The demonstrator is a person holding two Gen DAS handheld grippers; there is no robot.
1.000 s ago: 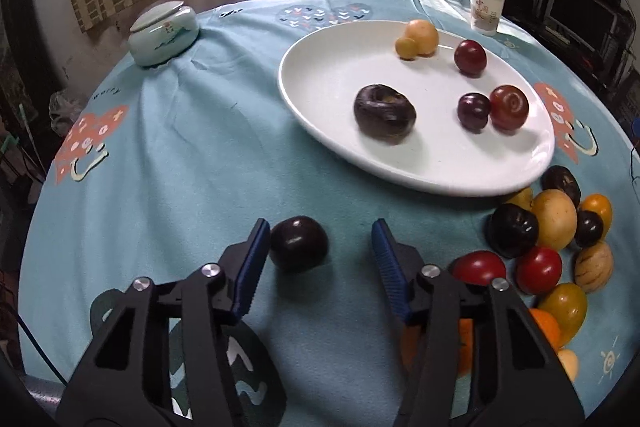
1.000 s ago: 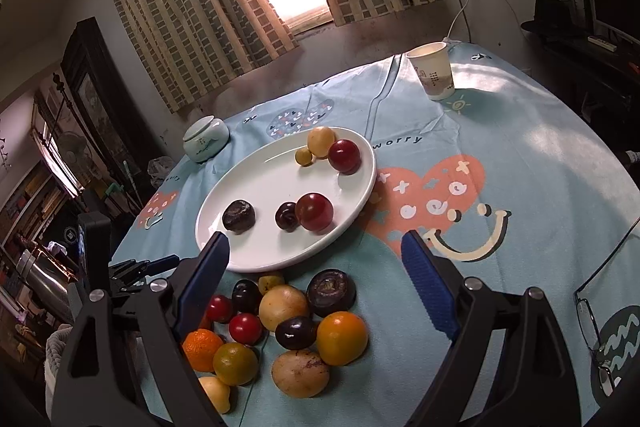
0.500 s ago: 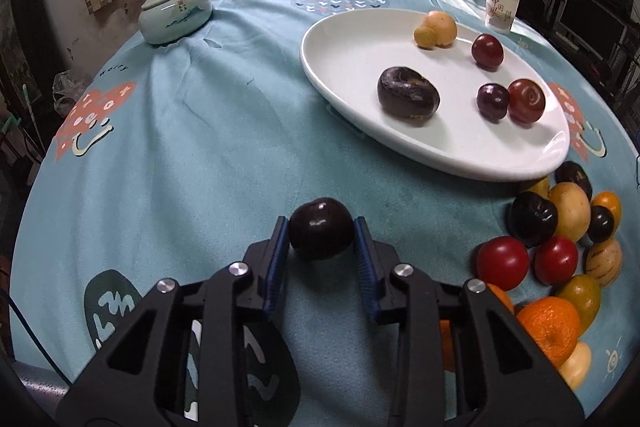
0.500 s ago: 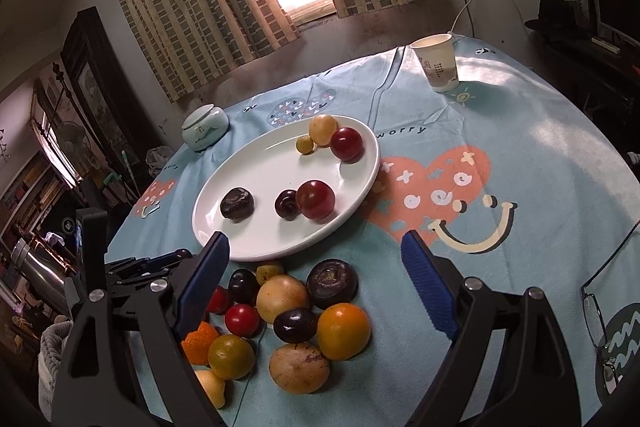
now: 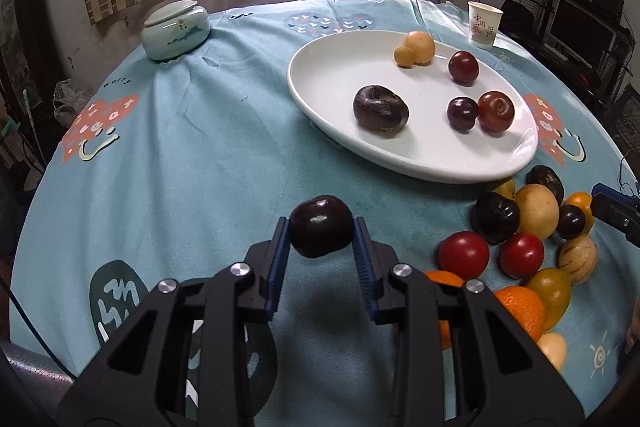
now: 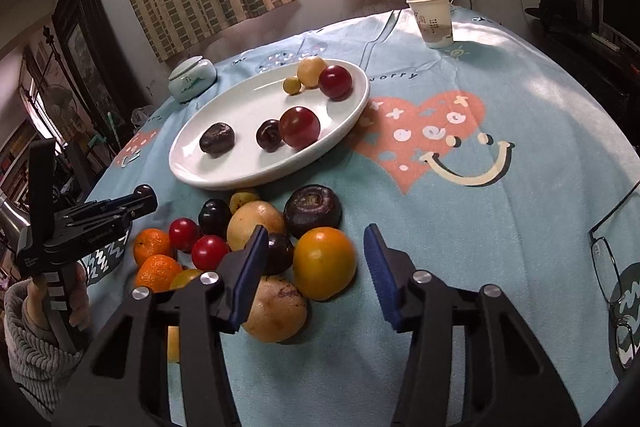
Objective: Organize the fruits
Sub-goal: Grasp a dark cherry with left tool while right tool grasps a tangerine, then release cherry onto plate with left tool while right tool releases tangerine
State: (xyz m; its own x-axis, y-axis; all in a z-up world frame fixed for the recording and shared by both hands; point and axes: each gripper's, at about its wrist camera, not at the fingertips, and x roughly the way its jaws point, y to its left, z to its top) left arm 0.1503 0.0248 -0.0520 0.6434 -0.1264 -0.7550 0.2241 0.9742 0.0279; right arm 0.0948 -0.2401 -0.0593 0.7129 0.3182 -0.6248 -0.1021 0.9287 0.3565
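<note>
Dark plum (image 5: 321, 227) clamped between the blue pads of the left gripper (image 5: 320, 241), raised just clear of the desk (image 5: 192, 155), likely for carrying to the white plate (image 5: 332, 83) ahead and to the right, where six fruits already lie. Heap of loose fruit (image 5: 528, 239) off to the right of that gripper, unsorted as yet. Right gripper (image 6: 316, 259) jaws just closing, now half-narrowed around an orange fruit (image 6: 324, 263) at the heap's near edge, pads not plainly touching it. Paper cup (image 6: 432, 21) and lidded jar (image 6: 192, 79) far ahead, beyond the plate; glasses (image 6: 616, 247) off to the right.
</note>
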